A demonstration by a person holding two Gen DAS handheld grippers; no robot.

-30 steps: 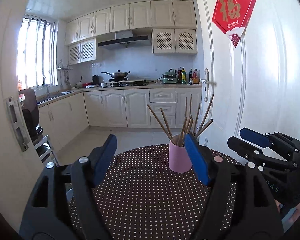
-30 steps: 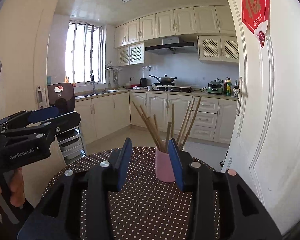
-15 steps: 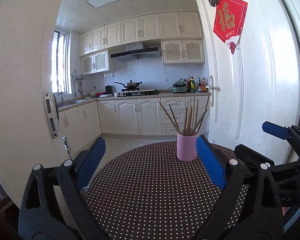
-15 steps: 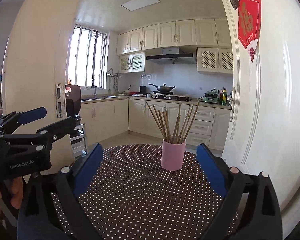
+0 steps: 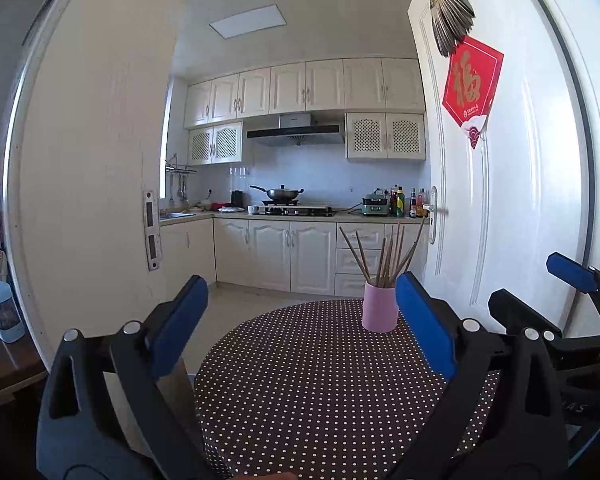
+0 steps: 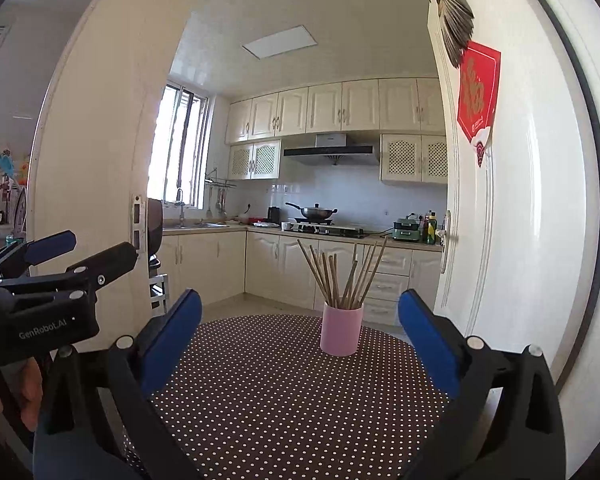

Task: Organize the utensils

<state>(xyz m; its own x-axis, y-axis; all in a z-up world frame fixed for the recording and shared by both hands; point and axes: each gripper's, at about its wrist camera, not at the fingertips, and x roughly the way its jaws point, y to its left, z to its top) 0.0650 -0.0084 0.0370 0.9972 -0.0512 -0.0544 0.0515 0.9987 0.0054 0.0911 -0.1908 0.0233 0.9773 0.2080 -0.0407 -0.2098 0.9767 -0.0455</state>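
A pink cup point(image 5: 380, 308) holding several wooden chopsticks point(image 5: 384, 256) stands upright at the far side of a round, dark, white-dotted table point(image 5: 300, 380). My left gripper point(image 5: 300, 292) hovers level over the near part of the table. Its jaws are opening wide with nothing between them, and the cup lies beyond its right fingertip, apart from it. My right gripper point(image 6: 300, 300) faces the same cup point(image 6: 341, 330) from the near side. Its jaws are also opening, empty, well short of the cup. Each gripper shows at the edge of the other's view.
A white door point(image 5: 520, 200) with a red paper ornament stands open close on the table's right. A white door frame point(image 5: 92, 200) rises on the left. A pale blue bottle point(image 5: 4, 312) sits on a dark side surface. A hand point(image 6: 28, 396) holds the left gripper. Kitchen cabinets lie beyond.
Both grippers have drawn back from the pink cup and their jaws have spread wide. The cup with its chopsticks stays standing on the table, now farther off in both views.
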